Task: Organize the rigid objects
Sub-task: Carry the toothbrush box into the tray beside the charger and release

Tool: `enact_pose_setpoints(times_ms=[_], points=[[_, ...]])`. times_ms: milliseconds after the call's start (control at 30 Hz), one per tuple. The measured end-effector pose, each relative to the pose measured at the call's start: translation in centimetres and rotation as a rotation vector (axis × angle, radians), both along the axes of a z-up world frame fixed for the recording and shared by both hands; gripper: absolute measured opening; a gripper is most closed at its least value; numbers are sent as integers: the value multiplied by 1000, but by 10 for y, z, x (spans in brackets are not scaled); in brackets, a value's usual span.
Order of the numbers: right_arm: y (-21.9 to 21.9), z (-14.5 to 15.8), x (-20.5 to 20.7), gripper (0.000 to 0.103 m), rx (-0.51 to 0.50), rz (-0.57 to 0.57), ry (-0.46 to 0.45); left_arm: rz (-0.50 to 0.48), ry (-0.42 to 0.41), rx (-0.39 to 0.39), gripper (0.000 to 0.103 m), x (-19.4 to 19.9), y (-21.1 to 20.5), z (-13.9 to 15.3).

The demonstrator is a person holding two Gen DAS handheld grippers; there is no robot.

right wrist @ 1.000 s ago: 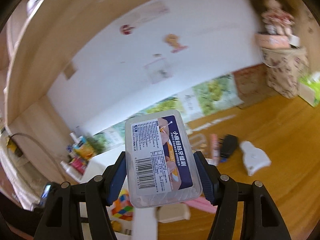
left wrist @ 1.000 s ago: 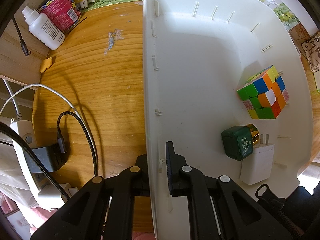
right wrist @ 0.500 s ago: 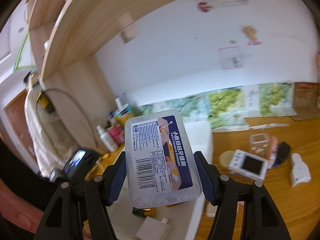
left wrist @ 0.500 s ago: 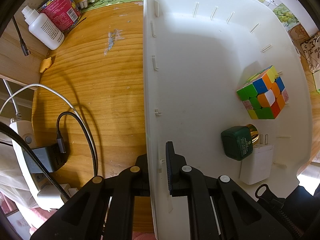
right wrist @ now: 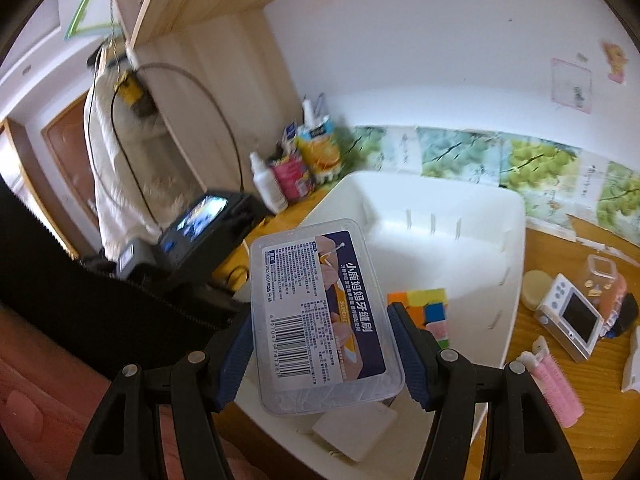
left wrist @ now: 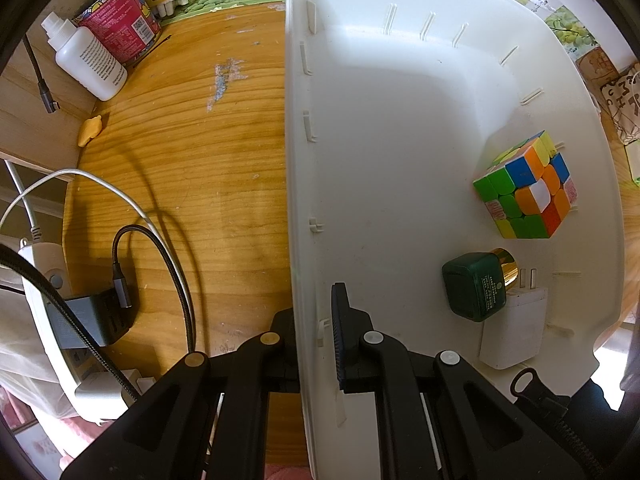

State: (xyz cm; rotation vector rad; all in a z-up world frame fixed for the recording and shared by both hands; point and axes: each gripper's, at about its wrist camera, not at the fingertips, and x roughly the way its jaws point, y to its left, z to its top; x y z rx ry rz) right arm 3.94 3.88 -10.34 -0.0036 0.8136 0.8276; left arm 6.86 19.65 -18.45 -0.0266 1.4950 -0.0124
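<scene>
On the wooden desk [left wrist: 192,152], the left gripper [left wrist: 316,332] pinches the white bin [left wrist: 400,140] wall; the right gripper [right wrist: 322,354] clamps a clear plastic box [right wrist: 320,316], seemingly light, stiff and slick, by its long sides.

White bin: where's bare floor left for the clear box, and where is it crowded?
Most of the white bin floor is bare: from the wall clamped by the left claw across to the far corner. Crowded along the opposite wall: puzzle cube, green bottle, white charger. The clear box sits in the right claw.
</scene>
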Motion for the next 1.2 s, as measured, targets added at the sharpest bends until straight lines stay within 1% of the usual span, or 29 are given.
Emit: enact_pose_setpoints(times_ms=[200,333,467,500,533,600,700,800,933,1067,1200], points=[[12,-5,-3,66,-54,48,17,-1,0,0,10,0,0,0],[15,-9,-1,66,-75,51,32,-1,0,0,10,0,0,0],[14,-8,-1,66,-74,45,25,-2,0,1,10,0,0,0],[14,-8,-1,67,-72,42,26,-2,0,2,10,0,0,0],[13,-8,0,71,-70,41,28,-3,0,3,10,1,-1,0],[13,-8,0,75,-73,32,26,-3,1,4,10,1,-3,0],[12,-6,0,76,-72,22,14,-4,1,4,10,1,-2,-1],[8,-4,1,80,-65,-9,-11,-4,1,4,10,1,-2,-1],[-3,4,2,80,-49,-75,-69,-4,1,4,10,2,-3,-1],[-20,13,4,81,-19,-172,-137,-4,1,4,10,1,-2,-1],[-39,22,6,82,5,-304,-215,-4,1,4,10,1,-2,-1]])
